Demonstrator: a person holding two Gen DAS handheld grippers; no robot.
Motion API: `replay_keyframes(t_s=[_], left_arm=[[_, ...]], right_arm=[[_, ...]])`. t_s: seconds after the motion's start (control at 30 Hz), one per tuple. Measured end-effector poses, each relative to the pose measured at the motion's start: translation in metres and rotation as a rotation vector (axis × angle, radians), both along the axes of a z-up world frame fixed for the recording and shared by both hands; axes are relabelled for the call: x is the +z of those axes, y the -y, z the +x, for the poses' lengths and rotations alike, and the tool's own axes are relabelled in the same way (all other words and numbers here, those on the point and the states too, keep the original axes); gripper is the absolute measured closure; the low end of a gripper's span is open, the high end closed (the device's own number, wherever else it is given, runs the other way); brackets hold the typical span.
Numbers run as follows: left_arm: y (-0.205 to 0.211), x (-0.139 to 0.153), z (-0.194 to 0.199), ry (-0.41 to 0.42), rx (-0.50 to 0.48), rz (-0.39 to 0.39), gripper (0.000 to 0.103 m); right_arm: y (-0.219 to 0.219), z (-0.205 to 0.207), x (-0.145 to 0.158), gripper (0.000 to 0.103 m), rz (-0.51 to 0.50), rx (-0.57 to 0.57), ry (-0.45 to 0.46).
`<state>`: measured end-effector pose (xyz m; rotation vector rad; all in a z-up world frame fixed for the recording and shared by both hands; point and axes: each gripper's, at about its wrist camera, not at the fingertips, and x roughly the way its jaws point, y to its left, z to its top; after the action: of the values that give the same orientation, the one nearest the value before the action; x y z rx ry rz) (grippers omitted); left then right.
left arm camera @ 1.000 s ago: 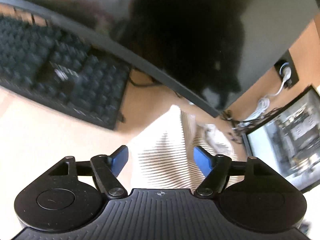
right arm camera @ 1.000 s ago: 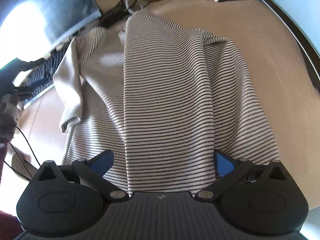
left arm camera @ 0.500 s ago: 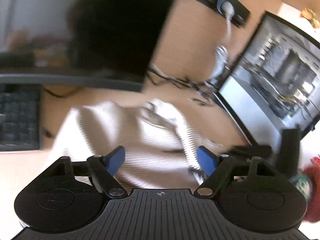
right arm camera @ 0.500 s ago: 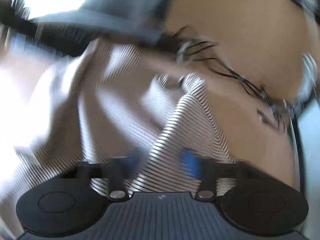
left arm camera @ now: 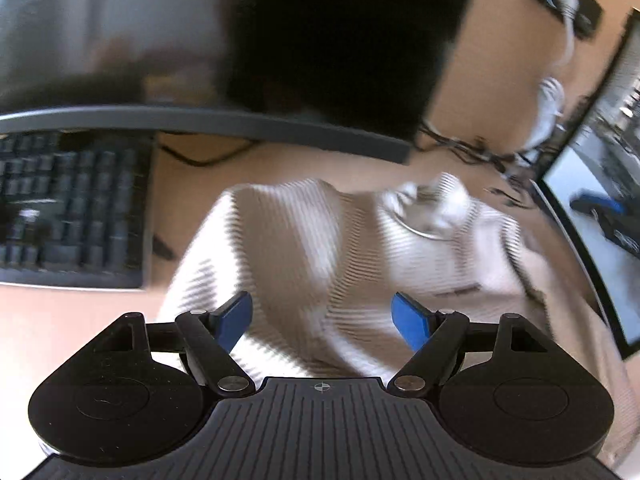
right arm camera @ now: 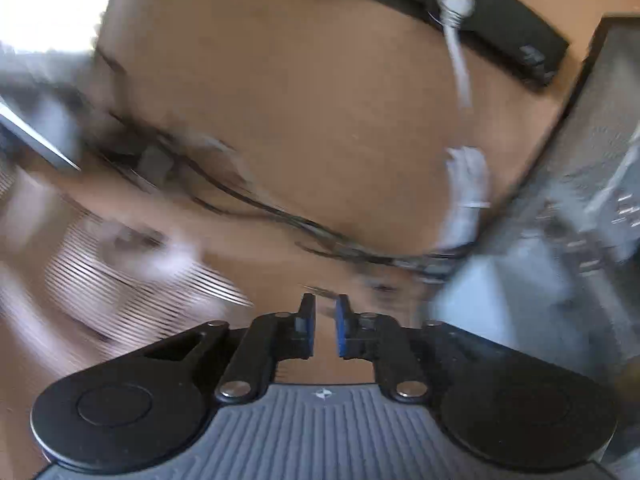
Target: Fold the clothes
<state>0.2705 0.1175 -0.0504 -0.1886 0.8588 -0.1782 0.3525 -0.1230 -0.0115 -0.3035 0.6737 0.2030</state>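
Right gripper (right arm camera: 325, 322), spread over the striped shirt (left arm camera: 340, 256) a second ago, now nearly pressed together with nothing visible between its pads, swung off toward the cables (right arm camera: 280, 216); left gripper (left arm camera: 322, 318) spread above shirt bunched on desk (left arm camera: 192, 196), fold likely mid-way.

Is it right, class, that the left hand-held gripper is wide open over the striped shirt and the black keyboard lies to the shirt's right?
No: the black keyboard lies left of the cream striped shirt, as the left wrist view shows. The left hand-held gripper is indeed wide open over it.
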Motion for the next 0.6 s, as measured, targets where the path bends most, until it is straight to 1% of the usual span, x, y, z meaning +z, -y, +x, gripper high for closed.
replay_keyframes(t_s=[0.03, 0.07, 0.1, 0.13, 0.2, 0.27, 0.3, 0.33, 0.37, 0.4, 0.43, 0.47, 0.5, 0.57, 0.6], left_arm=[[0.0, 0.003, -0.002, 0.008, -0.005, -0.012, 0.021], [0.0, 0.007, -0.004, 0.015, -0.011, -0.024, 0.021], [0.0, 0.01, -0.006, 0.023, -0.016, -0.035, 0.021], [0.007, 0.009, -0.011, 0.011, -0.057, -0.082, 0.019], [0.024, 0.006, -0.021, -0.014, -0.142, -0.178, 0.018], [0.04, 0.004, -0.031, -0.039, -0.226, -0.274, 0.017], [0.05, -0.003, -0.032, -0.062, -0.259, -0.283, 0.017], [0.059, -0.011, -0.034, -0.084, -0.288, -0.276, 0.017], [0.064, -0.019, -0.037, -0.104, -0.303, -0.259, 0.017], [0.065, -0.025, -0.038, -0.124, -0.3, -0.248, 0.017], [0.067, -0.031, -0.039, -0.144, -0.295, -0.238, 0.017], [0.062, -0.03, -0.038, -0.141, -0.277, -0.225, 0.017], [0.058, -0.03, -0.037, -0.137, -0.259, -0.212, 0.017], [0.049, -0.028, -0.036, -0.13, -0.222, -0.185, 0.016], [0.045, -0.027, -0.035, -0.126, -0.203, -0.171, 0.016]], right_arm=[[-0.004, -0.002, 0.0, 0.07, 0.077, 0.056, -0.067], [-0.009, -0.006, -0.005, 0.067, 0.125, 0.098, -0.127], [-0.016, -0.013, -0.013, 0.066, 0.124, 0.13, -0.166], [-0.025, -0.019, -0.023, 0.066, 0.101, 0.158, -0.192], [-0.034, -0.033, -0.04, 0.066, 0.014, 0.199, -0.21], [-0.034, -0.039, -0.055, 0.068, -0.074, 0.192, -0.24], [-0.031, -0.04, -0.062, 0.074, -0.137, 0.18, -0.236], [-0.027, -0.039, -0.069, 0.078, -0.233, 0.161, -0.21], [-0.023, -0.036, -0.075, 0.079, -0.338, 0.13, -0.174], [-0.019, -0.032, -0.08, 0.081, -0.439, 0.091, -0.132], [-0.016, -0.03, -0.08, 0.081, -0.486, 0.057, -0.104], [-0.014, -0.029, -0.077, 0.081, -0.504, 0.025, -0.084], [-0.012, -0.028, -0.069, 0.081, -0.453, 0.009, -0.073], [-0.011, -0.026, -0.039, 0.081, -0.22, 0.022, -0.071], [-0.013, -0.025, -0.027, 0.08, -0.115, 0.049, -0.064]])
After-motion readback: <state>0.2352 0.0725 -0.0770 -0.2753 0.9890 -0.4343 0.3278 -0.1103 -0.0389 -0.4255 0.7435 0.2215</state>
